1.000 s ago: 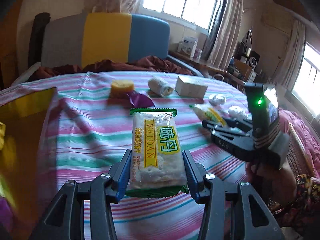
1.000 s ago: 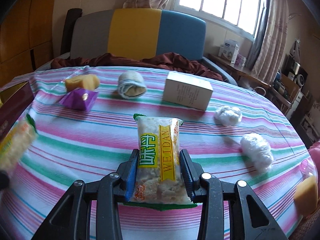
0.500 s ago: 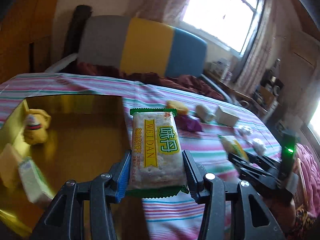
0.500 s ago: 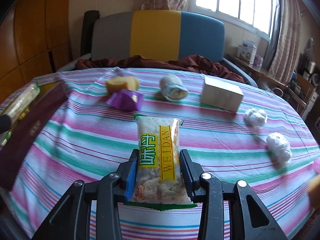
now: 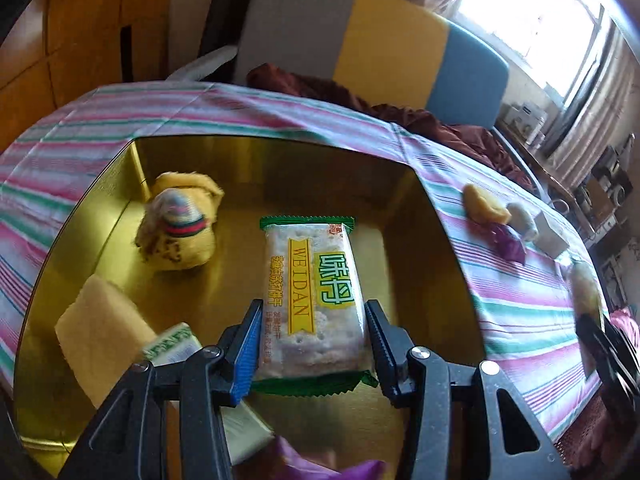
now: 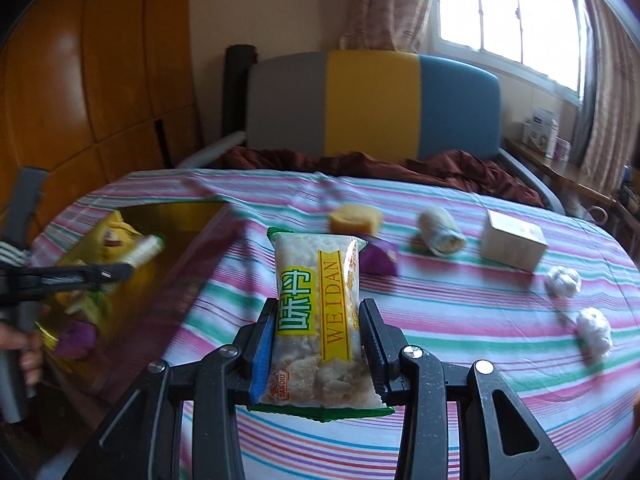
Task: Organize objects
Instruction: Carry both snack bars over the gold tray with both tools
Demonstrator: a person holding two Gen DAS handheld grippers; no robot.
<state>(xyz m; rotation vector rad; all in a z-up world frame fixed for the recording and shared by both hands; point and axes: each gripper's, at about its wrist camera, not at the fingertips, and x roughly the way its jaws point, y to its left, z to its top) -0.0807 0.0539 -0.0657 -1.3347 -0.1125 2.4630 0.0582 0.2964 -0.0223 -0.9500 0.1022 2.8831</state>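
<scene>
Fingers (image 5: 251, 344) clamp cracker packet (image 5: 312, 296) above gold tray (image 5: 432, 264).

The tablecloth (image 6: 460, 320) carries pink, green, white and purple stripes. The box (image 5: 280, 168) at the centre of the left-wrist view is shiny gold inside. The cracker packet (image 5: 314, 300) there is clear with green ends and a yellow band; the second cracker packet (image 6: 320, 320) shows the same colours. The plush toy (image 5: 180, 228) at centre left is yellow with a red, green and black striped band. The chair back (image 6: 372, 108) at upper centre is grey, yellow and blue.
</scene>
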